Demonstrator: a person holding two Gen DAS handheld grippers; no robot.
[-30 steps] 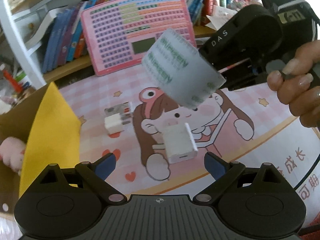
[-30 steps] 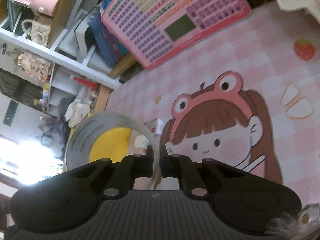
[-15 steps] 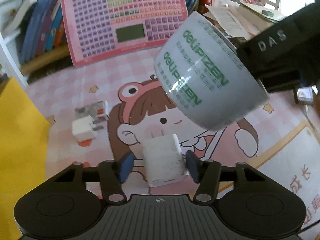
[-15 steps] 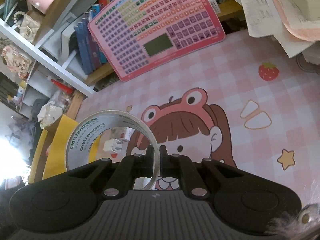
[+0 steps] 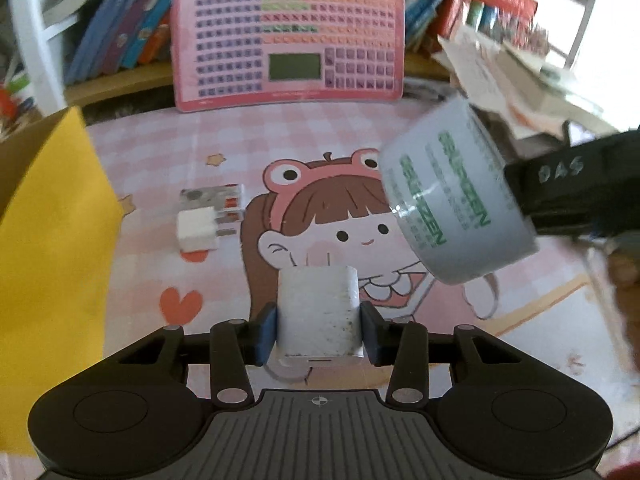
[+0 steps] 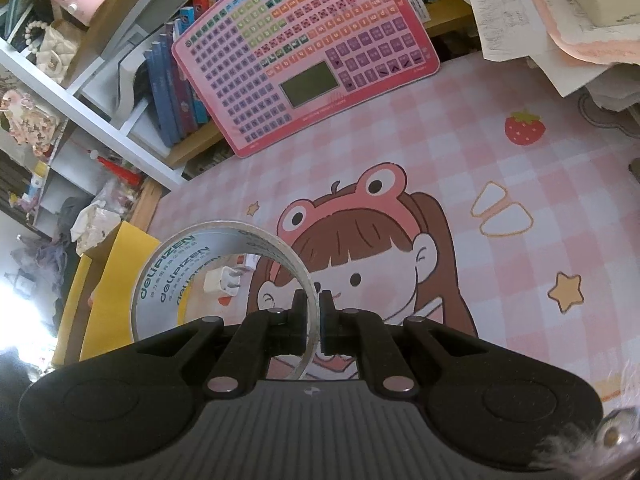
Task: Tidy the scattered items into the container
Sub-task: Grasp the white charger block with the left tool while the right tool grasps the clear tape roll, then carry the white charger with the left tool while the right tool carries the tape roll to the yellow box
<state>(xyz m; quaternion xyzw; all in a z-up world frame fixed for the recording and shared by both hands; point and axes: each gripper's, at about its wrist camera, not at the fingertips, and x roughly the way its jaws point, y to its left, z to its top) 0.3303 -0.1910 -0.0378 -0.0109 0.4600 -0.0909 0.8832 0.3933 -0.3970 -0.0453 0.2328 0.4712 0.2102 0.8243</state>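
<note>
Left wrist view shows the left gripper (image 5: 319, 330) closed on a white charger (image 5: 319, 314), its two pads pressed flat against the block's opposite sides so the smooth body should not twist out. The charger's prongs point away from the camera, toward the cartoon girl on the pink mat (image 5: 320, 136). Whether it rests on the mat or is already clear of it cannot be told.

Right wrist view shows the right gripper (image 6: 313, 320) nearly shut, pinching only the thin wall of a tape roll (image 6: 216, 280), one finger inside the ring and one outside. That is likely the surest hold on a hollow ring too wide to span. The roll hangs to the left of the jaws, above the mat.

Both grippers carry a load, so the likely step is a carry to the box (image 5: 44, 216), whose yellow flap stands at the mat's left edge. A small plug (image 5: 198, 234) and a clear adapter (image 5: 212, 196), touching each other, lie on the mat between the girl and the box, not yet collected.
</note>
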